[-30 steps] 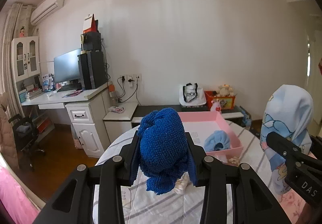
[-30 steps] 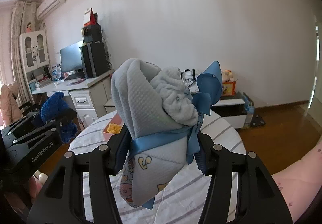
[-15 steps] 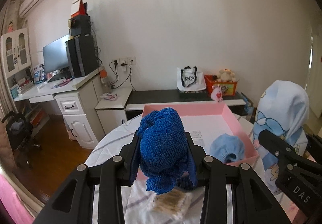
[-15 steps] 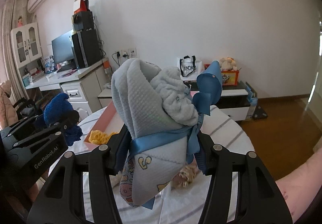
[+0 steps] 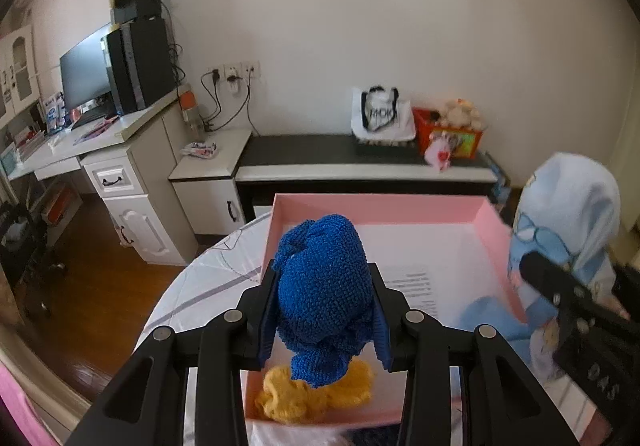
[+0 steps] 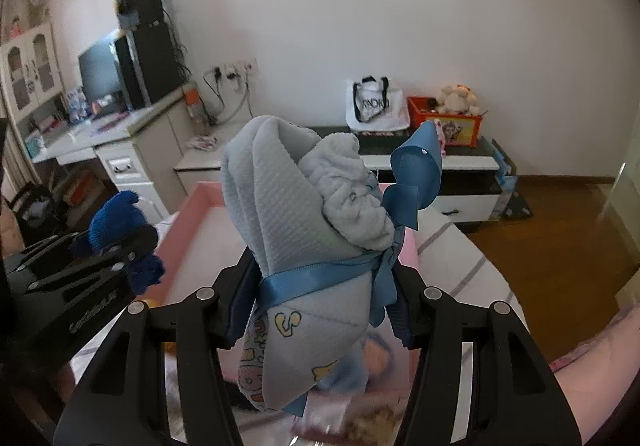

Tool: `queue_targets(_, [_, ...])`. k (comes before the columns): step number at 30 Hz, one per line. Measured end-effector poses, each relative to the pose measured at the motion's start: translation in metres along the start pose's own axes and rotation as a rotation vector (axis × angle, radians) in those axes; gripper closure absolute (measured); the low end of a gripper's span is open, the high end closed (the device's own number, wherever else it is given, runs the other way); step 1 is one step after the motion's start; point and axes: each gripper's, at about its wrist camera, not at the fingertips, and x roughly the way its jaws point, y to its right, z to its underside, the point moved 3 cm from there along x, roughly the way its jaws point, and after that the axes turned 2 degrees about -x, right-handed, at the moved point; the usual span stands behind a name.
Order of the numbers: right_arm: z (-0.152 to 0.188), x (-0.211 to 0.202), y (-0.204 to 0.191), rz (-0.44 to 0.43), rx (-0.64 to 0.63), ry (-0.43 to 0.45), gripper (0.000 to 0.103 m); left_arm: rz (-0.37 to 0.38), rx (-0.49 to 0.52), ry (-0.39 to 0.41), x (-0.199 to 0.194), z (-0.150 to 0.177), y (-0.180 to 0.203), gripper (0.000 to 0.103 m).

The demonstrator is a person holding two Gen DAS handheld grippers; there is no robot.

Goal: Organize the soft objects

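Already the pink tray (image 5: pixel 380 205) holds a yellow knit piece (image 5: pixel 316 394) near its front; left gripper (image 5: pixel 324 310) jaws clamp a blue knit toy (image 5: pixel 324 286) above it, right gripper (image 6: pixel 320 294) jaws clamp a ribbon-tied towel bundle (image 6: pixel 292 246), both unplaced

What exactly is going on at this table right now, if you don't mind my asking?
A person is sorting soft items into a pink box on the round table, using a handheld gripper in each hand. The left gripper is shut on a dark blue knitted piece, held above a yellow knitted item already in the box. The right gripper is shut on a light blue towel bundle tied with ribbon, also over the box.
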Motion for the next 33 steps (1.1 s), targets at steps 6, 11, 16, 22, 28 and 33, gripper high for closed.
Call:
queue_targets(6, [-0.003, 0.054, 0.010, 0.029, 0.000, -0.113, 0.050, 0.014, 0.049, -0.063, 0.064, -0.048, 0.007, 0.067])
queue_targets(11, [0.002, 0.081, 0.017, 0.013, 0.019, -0.177, 0.050, 0.028, 0.073, -0.090, 0.105, -0.065, 0.012, 0.065])
queue_targets(16, [0.005, 0.087, 0.022, -0.006, 0.024, -0.193, 0.039, 0.039, 0.050, -0.114, 0.127, -0.065, 0.002, 0.063])
queue_targets(22, [-0.001, 0.073, 0.025, 0.048, 0.012, -0.139, 0.001, 0.024, 0.057, -0.105, 0.130, -0.059, 0.000, 0.014])
queue_targets(28, [-0.006, 0.063, 0.025, 0.108, -0.009, -0.133, 0.000, -0.019, 0.055, -0.082, 0.114, -0.036, 0.001, 0.005])
queue_targets(33, [-0.004, 0.059, 0.024, 0.111, -0.020, -0.137, 0.000, -0.027, 0.047, -0.083, 0.095, -0.013, 0.009, 0.005])
